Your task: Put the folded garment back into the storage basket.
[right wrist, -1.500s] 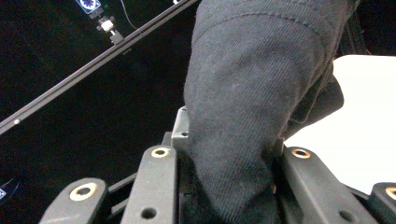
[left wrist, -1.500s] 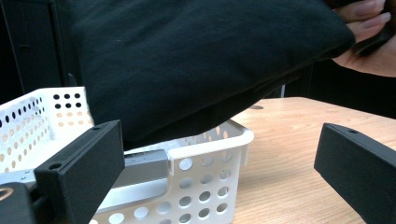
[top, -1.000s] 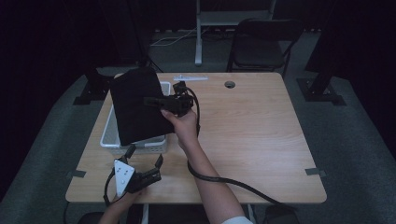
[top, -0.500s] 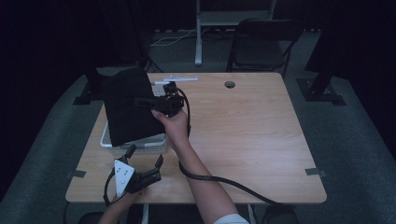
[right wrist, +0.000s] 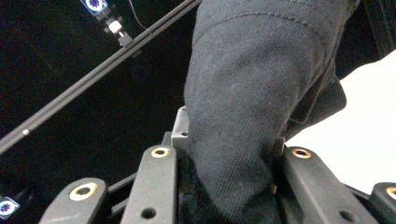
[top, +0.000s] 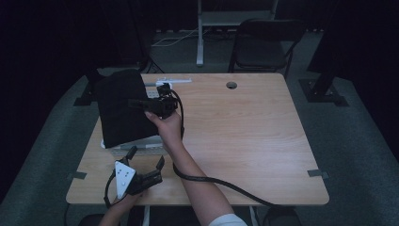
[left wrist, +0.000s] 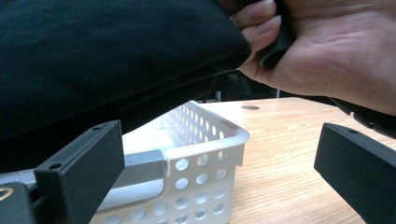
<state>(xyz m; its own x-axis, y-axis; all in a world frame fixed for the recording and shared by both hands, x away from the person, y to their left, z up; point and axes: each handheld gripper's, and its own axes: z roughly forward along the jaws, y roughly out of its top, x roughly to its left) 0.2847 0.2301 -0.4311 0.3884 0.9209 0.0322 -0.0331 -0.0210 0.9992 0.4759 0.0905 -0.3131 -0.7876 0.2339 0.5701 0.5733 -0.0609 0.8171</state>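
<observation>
A person at a light wooden worktop (top: 244,136) holds a two-jaw gripper in each hand. The right gripper (top: 141,103), raised above the worktop's far left part, has its jaws clamped on a fold of a large black cloth garment (top: 120,110); in the right gripper view the dark woven fabric (right wrist: 252,102) is pinched tight between the two black jaws and rises out of them. The garment hangs from that grip over a white perforated plastic basket (top: 141,146), which stands on the left side of the worktop with its near rim showing below the cloth. In the left gripper view, the cloth (left wrist: 107,51) hangs above the basket (left wrist: 201,154), clear of the rim on the side seen, with the person's right hand (left wrist: 322,51) gripping its tool just beside it. The left gripper (top: 146,162) rests low at the worktop's near left edge, just in front of the basket, its jaws spread wide with nothing between them. A black folding chair (top: 266,47) stands beyond the far edge of the worktop.
</observation>
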